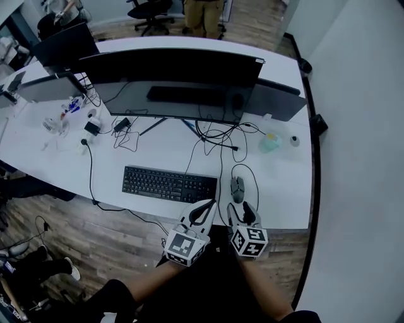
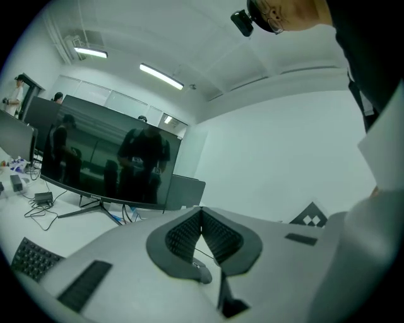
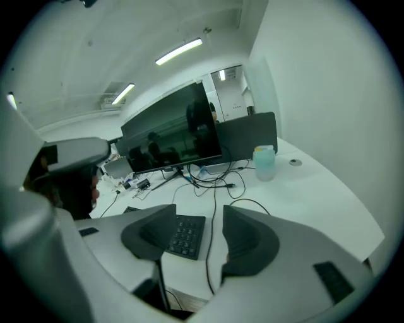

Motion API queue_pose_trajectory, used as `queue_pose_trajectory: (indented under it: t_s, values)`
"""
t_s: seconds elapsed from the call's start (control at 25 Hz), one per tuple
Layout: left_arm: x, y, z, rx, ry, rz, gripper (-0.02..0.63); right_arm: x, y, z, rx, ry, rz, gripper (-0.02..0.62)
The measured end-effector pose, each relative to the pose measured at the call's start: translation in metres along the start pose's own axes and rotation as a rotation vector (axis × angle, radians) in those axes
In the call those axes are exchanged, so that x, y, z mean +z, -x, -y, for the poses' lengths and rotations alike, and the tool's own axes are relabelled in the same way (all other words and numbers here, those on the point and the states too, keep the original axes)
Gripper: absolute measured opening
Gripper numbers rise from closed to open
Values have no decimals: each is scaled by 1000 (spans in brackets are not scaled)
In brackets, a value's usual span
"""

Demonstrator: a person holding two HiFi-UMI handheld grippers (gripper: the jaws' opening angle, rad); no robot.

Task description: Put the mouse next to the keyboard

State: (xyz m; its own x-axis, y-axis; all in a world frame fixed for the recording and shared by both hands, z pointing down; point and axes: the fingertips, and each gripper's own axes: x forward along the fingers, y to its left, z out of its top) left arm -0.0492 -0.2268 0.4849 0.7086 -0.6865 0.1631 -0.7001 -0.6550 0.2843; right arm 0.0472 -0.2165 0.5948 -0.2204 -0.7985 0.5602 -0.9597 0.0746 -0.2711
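Where the person's forearms reach in over the near edge of the white desk (image 1: 284, 195), two grippers sit side by side. The left gripper (image 1: 205, 208) has its jaws pressed together at the tips with nothing between them. The right gripper (image 3: 201, 217) has its jaws spread and empty, and the gap frames a corner of the black keyboard (image 1: 169, 183) and a dark cable. Just past the right gripper, the grey mouse (image 1: 237, 188) lies on the desk, just beside the keyboard's right end and held by neither gripper. Its cable (image 1: 252, 173) loops behind it toward a tangle of black leads (image 1: 218, 135). Farther back stands a wide dark monitor (image 1: 173, 79), with a pale green container (image 1: 270, 142) to its right. Beyond the desk are an office chair (image 1: 151, 9) and a standing person (image 1: 205, 16).
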Motion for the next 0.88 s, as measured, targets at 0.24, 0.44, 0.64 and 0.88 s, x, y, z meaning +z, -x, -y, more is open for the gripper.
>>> queue_pose_trajectory:
  t_s: [0.24, 0.44, 0.64, 0.88]
  values:
    - [2, 34, 15, -37, 53, 36, 3, 20, 49, -46, 61, 32, 102, 68]
    - [3, 54, 35, -49, 53, 56, 3, 34, 81, -66, 100, 53, 163, 18]
    - [7, 69, 58, -49, 27, 82, 3, 42, 112, -88, 142, 144, 219, 20]
    - [11, 84, 103, -1, -27, 120, 3, 47, 162, -82, 158, 206, 299, 20]
